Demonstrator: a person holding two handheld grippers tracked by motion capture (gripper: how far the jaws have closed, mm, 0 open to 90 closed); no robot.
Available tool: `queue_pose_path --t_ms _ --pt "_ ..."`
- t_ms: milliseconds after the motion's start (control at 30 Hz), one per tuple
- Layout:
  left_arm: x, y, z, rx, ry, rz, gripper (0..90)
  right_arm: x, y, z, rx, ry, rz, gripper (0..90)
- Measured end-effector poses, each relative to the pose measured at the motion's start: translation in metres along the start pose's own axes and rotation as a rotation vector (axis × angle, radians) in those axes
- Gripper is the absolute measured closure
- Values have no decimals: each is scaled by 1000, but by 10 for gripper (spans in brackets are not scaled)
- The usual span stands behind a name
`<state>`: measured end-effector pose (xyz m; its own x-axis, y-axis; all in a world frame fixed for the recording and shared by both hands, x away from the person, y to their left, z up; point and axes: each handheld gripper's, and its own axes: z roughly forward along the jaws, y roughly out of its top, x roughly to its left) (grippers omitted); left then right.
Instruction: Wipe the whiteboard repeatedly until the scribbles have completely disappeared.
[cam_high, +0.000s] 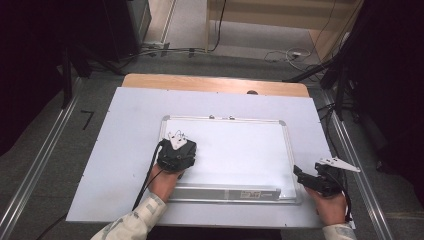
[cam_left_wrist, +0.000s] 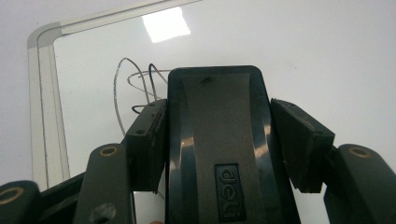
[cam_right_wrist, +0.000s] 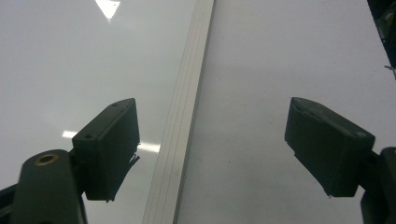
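A whiteboard (cam_high: 240, 150) with a silver frame lies flat on the table. Thin black pen scribbles (cam_left_wrist: 135, 88) mark its far left corner (cam_high: 179, 134). My left gripper (cam_high: 176, 152) rests on the board just below the scribbles. In the left gripper view it (cam_left_wrist: 224, 140) is shut on a black eraser (cam_left_wrist: 215, 121) with a logo on its back. My right gripper (cam_high: 305, 176) hovers at the board's near right edge. In the right gripper view it (cam_right_wrist: 219, 149) stands open with nothing between its fingers, and the board's frame strip (cam_right_wrist: 182, 140) runs beneath the gap.
A white sheet (cam_high: 125, 165) covers most of the wooden table (cam_high: 215, 82). The board's tray strip (cam_high: 225, 192) runs along its near edge. Cables (cam_high: 295, 55) lie on the floor beyond the table, and metal rails (cam_high: 40, 165) run along both sides.
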<state>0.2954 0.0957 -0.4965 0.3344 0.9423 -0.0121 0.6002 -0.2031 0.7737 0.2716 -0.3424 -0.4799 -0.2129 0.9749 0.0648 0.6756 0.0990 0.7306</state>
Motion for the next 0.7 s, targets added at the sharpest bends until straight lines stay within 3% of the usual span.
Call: queue_pose_path --t_ms 500,700 --pt "14 7 9 2 29 -22 408 0 -1 0 2 -6 0 165" --pt "9 6 10 -15 35 -4 411 1 0 1 5 -7 0 165"
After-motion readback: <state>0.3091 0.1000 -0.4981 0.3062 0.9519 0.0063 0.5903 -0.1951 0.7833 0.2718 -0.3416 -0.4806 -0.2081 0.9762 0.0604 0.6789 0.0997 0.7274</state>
